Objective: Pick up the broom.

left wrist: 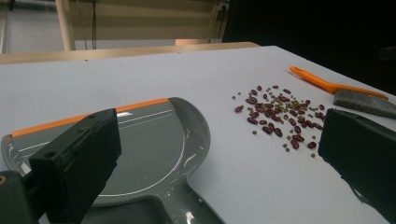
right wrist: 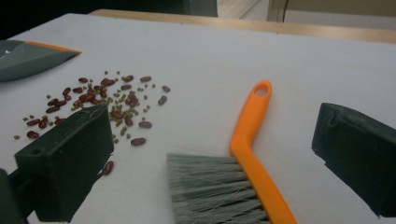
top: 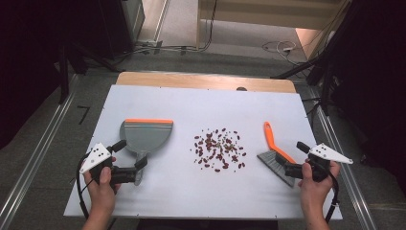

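Nearest me, my left gripper point(top: 136, 167) has its jaws spread wide around the handle of the grey dustpan point(top: 146, 135), pads not pressing on it. My right gripper point(top: 292, 165) is likewise wide apart, straddling the brush point(top: 276, 155), whose grey bristles lie nearest and whose orange handle points away. Farther out, between pan and brush, I see scattered beans point(top: 219, 148) on the white table point(top: 201, 108).
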`<action>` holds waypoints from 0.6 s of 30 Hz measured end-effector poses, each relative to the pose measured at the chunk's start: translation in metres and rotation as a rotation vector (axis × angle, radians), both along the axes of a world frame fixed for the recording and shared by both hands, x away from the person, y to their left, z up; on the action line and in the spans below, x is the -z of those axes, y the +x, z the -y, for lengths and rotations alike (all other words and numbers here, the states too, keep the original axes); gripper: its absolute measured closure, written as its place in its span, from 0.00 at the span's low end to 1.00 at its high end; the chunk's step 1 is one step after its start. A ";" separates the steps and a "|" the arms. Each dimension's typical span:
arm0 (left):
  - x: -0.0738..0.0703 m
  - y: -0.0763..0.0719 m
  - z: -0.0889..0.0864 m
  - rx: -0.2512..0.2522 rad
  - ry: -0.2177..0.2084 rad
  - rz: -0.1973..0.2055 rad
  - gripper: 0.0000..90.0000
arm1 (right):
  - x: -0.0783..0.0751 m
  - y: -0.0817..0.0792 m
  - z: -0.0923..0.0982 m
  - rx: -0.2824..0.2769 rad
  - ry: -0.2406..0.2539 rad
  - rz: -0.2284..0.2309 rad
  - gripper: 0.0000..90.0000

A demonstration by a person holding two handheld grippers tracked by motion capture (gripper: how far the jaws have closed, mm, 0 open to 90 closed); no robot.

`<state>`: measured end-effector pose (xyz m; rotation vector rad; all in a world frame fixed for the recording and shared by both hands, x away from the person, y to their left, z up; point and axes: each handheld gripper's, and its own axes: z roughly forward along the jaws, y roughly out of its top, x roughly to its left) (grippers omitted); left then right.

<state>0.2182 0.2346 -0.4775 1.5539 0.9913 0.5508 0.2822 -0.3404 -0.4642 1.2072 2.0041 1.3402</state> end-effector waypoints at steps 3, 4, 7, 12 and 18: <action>0.000 0.001 0.000 0.008 0.006 -0.002 0.00 | 0.004 0.001 -0.003 -0.002 -0.010 -0.017 0.00; 0.000 0.002 0.001 0.015 0.008 -0.004 0.00 | 0.006 0.001 -0.005 0.002 -0.009 -0.034 0.00; 0.001 0.003 0.002 0.030 0.014 -0.003 0.00 | 0.005 0.002 -0.008 0.006 -0.005 -0.049 0.00; -0.001 0.005 -0.001 0.039 0.001 -0.006 0.00 | -0.005 0.009 -0.013 -0.004 -0.041 -0.060 0.00; -0.001 0.009 -0.001 0.028 -0.019 -0.016 0.00 | -0.012 0.021 -0.015 -0.002 -0.074 -0.091 0.00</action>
